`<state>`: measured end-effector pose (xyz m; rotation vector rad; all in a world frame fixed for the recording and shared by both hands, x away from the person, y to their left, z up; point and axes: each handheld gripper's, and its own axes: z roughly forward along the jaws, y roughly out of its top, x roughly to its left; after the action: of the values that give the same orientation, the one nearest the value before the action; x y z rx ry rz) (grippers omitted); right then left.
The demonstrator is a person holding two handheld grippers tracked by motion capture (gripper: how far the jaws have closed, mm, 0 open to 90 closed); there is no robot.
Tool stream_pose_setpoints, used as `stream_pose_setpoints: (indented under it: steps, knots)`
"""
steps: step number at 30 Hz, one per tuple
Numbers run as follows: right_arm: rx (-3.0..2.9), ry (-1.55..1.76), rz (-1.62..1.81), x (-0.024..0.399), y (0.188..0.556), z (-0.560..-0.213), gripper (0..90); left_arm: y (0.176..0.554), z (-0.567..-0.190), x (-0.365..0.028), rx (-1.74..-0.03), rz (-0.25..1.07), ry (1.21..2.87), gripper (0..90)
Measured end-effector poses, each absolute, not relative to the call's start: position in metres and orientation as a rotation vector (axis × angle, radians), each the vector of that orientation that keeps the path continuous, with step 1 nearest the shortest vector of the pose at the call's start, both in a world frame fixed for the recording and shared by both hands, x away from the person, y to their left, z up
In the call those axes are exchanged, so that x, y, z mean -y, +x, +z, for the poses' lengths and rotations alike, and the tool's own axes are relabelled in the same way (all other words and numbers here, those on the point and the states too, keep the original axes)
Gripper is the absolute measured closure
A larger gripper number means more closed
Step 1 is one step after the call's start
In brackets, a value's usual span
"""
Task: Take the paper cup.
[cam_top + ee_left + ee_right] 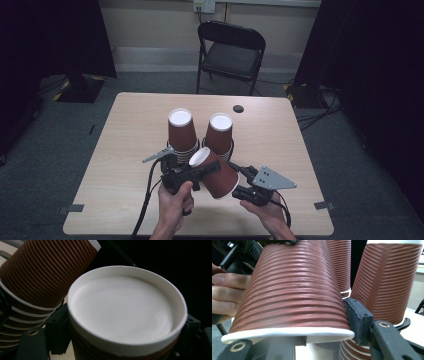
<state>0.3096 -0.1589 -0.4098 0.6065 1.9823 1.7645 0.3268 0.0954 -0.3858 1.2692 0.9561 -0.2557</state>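
A brown ribbed paper cup (pixel 222 177) hangs tilted above the table's near side, its white base up and to the left. My left gripper (pixel 200 162) is shut on it just under that base (pixel 122 307), one jaw on each side. My right gripper (pixel 239 182) is at the cup's rim (pixel 287 333). Its right pad (pixel 359 322) lies against the outer wall. Its other jaw runs up under the rim, with the pad hidden, so the jaws stand wide apart. Two stacks of upturned cups stand behind, one on the left (pixel 181 130) and one on the right (pixel 219 135).
The wooden table (pixel 130 125) has a dark round hole (pixel 238 108) near its far edge. Beyond it stands a black folding chair (pixel 230 50). The two stacks rise close behind the held cup (pixel 387 282). The hand holding the left gripper (pixel 227 295) is beside the cup.
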Motion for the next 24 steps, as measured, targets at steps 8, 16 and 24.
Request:
stream_pose_setpoints:
  steps: [8,16,24]
  knots:
    - [-1.955,0.591,1.745,0.1611,0.3093,-0.411,68.6,0.3308,-0.3888,-0.092,-0.964,-0.287,1.285,20.1]
    - [-1.918,0.595,1.714,0.1661,0.3109,-0.4105,81.0,0.333,-0.3897,-0.092,-0.963,-0.267,1.309,17.9]
    - [-1.932,0.576,1.702,0.1641,0.3099,-0.4109,84.0,0.3351,-0.3876,-0.0957,-0.955,-0.213,1.344,15.3]
